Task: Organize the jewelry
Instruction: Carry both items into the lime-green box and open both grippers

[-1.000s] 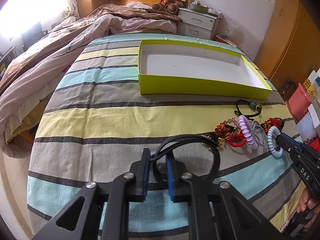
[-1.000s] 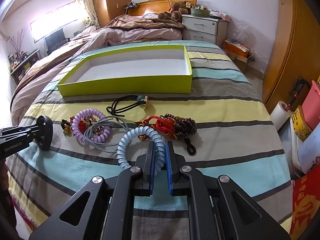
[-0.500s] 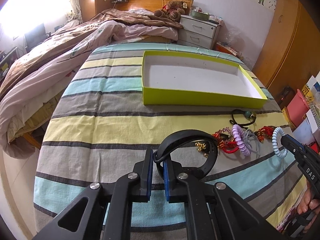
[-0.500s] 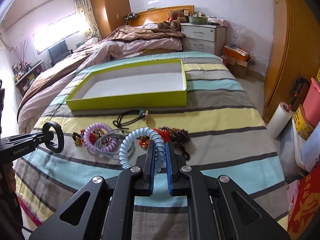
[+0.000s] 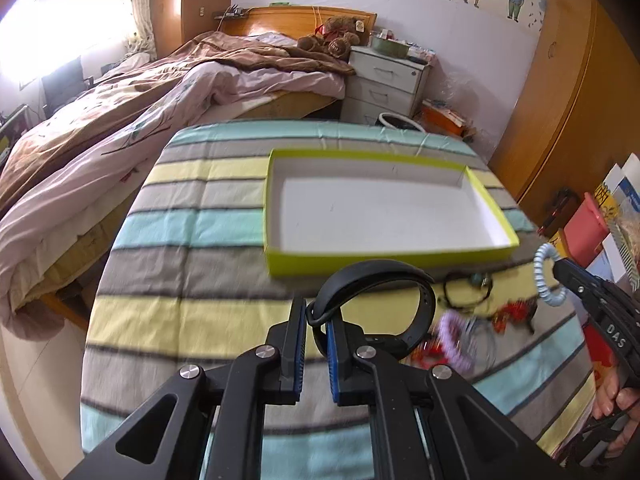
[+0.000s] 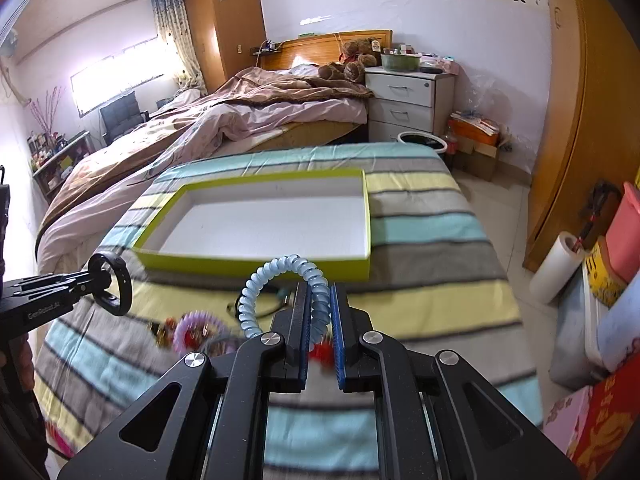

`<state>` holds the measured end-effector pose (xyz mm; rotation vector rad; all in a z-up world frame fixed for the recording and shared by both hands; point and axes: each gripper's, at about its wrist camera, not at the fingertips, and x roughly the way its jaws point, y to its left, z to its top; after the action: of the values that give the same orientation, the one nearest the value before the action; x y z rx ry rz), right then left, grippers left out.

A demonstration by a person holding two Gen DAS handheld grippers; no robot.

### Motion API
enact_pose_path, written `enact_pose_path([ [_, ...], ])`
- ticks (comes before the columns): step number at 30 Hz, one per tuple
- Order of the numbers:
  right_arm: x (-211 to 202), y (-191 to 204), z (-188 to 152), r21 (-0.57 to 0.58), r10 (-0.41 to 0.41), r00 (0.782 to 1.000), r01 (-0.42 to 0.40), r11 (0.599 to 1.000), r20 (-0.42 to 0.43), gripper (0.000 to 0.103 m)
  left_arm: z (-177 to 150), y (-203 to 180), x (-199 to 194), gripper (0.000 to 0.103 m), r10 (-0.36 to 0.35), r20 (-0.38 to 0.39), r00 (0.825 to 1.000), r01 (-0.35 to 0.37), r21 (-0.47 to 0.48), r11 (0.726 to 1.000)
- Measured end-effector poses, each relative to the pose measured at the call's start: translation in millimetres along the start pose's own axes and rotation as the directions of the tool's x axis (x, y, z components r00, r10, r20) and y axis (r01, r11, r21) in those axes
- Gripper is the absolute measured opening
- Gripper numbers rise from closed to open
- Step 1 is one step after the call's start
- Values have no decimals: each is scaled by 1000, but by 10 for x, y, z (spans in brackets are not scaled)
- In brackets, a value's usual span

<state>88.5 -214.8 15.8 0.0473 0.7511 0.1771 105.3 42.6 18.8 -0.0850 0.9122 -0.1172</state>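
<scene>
Striped bedspread [image 5: 180,320]; bands now aloft (both)

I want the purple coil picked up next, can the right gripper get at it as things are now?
Probably not yet. The right gripper is shut on the blue coil band, so its jaws are taken. The purple coil lies uncovered on the bedspread, so the way is otherwise free.
</scene>
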Motion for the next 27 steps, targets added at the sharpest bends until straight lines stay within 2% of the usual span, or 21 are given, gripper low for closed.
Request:
enact_pose_path([
  [6, 298, -68, 352, -13, -3, 1000, 3, 1000, -20, 10, 380, -47, 179, 9, -28, 11, 1000, 27, 12, 1000],
  [9, 480, -105, 488, -13, 1, 999, -1, 1000, -41, 10, 543, -60, 335, 9, -3, 9, 1000, 3, 27, 1000],
  [11, 622, -126, 570, -18, -1, 998, 0, 1000, -59, 10, 633, -64, 438, 9, -12, -2, 1000, 12, 27, 1000],
  [21, 1168, -193, 808, -38, -27, 991, 22, 999, -132, 10, 923, -21, 922, 9, -13, -50, 999, 14, 19, 1000],
  [27, 1387, -229, 857, -44, -33, 984, 26, 999, -174, 10, 960, 23, 1173, 9, -15, -91, 996, 16, 16, 1000],
])
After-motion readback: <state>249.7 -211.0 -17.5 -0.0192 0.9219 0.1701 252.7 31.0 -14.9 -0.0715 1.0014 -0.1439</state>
